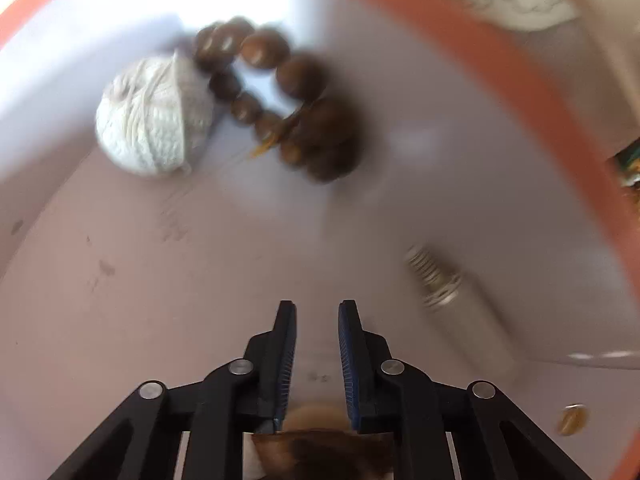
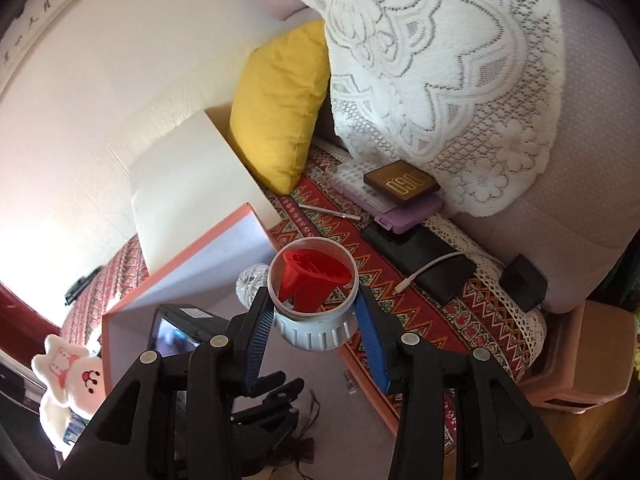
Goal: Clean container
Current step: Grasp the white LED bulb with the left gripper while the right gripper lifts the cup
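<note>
I am partway through emptying the box [image 1: 500, 80], the pale one with the orange rim that sits on the patterned cloth [image 2: 404, 280]. My right gripper [image 2: 316, 308] is clamped on a white jar [image 2: 312, 312] with a red funnel-shaped piece inside it, held above the box's near edge, so I judge that this one is on its way out.

My left gripper [image 1: 317, 356] is down inside the box with its fingers parted and nothing between them. Ahead of it, toward the far corner of the box, lie a ball of white string [image 1: 154, 120] and a bracelet of brown beads [image 1: 280, 96], touching each other. To the right of the gripper, against the box wall, lies a small bottle with a threaded neck [image 1: 440, 284]; the blur hides what kind. A small gold-coloured bit [image 1: 572, 419] sits near the wall too, and something brown and tufted [image 1: 320, 448] lies just under my fingers.

So most of the contents remain inside. The floor of the box also shows dark scuffs and specks, which probably need wiping once everything is out.
</note>
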The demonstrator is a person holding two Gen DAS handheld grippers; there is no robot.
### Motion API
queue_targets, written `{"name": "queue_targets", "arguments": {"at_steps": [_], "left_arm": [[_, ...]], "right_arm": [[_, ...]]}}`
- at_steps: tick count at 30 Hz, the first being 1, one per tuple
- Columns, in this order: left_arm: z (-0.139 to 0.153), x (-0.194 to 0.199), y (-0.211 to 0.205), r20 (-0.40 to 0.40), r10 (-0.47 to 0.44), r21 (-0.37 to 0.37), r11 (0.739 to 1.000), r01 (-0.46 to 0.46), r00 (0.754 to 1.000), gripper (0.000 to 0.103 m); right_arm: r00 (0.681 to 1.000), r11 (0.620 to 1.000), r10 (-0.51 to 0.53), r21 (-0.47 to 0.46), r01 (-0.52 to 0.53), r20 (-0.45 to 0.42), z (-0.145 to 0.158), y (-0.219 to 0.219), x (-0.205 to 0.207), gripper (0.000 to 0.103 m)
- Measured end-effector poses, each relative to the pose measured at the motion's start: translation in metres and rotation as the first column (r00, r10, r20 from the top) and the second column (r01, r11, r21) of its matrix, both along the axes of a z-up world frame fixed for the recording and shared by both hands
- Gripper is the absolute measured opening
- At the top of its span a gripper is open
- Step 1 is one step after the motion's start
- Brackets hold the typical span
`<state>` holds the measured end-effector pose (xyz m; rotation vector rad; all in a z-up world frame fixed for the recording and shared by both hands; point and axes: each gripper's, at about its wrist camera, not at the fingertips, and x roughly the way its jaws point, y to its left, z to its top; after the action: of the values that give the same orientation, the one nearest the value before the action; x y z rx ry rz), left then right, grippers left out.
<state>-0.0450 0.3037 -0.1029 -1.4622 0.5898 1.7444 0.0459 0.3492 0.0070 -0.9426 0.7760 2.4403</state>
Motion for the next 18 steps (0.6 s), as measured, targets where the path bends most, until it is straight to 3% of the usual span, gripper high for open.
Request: {"name": "queue_targets", "arguments": {"at_steps": [3,5,10,13,16,18], "left_arm": [[0.004,0.018,0.009,0.096,-0.027,0.04,0.999,0.023,0.995,0.024],[0.001,0.029,0.016,0.153,-0.028,0.055,0.998,0.02,0.988,0.036],[-0.035,0.031,0.028,0.328,0.101,0.006,0.994,-0.109,0.939,0.043],[-0.03,0.029,0.023,0.339,0.095,0.013,0.994,-0.106,0.936,0.046],[-0.025,0.025,0.013,0.364,0.103,0.028,0.992,-0.121,0.926,0.036],[-0.017,0.021,0.0,0.329,0.137,0.018,0.988,-0.152,0.934,0.033]], "right_arm": [[0.999,0.999,-0.04,-0.007,0.04,-0.027,0.003,0.012,0.015,0.045],[0.997,0.998,-0.061,-0.015,0.061,-0.038,0.004,0.02,0.023,0.045],[0.997,0.998,-0.067,-0.019,0.067,-0.025,0.0,0.026,0.025,0.045],[0.998,0.998,-0.056,-0.016,0.055,-0.034,0.001,0.024,0.023,0.045],[0.997,0.999,-0.051,-0.009,0.05,-0.052,0.005,0.021,0.027,0.045],[0.997,0.999,-0.051,-0.006,0.051,-0.06,0.008,0.021,0.029,0.045]]}}
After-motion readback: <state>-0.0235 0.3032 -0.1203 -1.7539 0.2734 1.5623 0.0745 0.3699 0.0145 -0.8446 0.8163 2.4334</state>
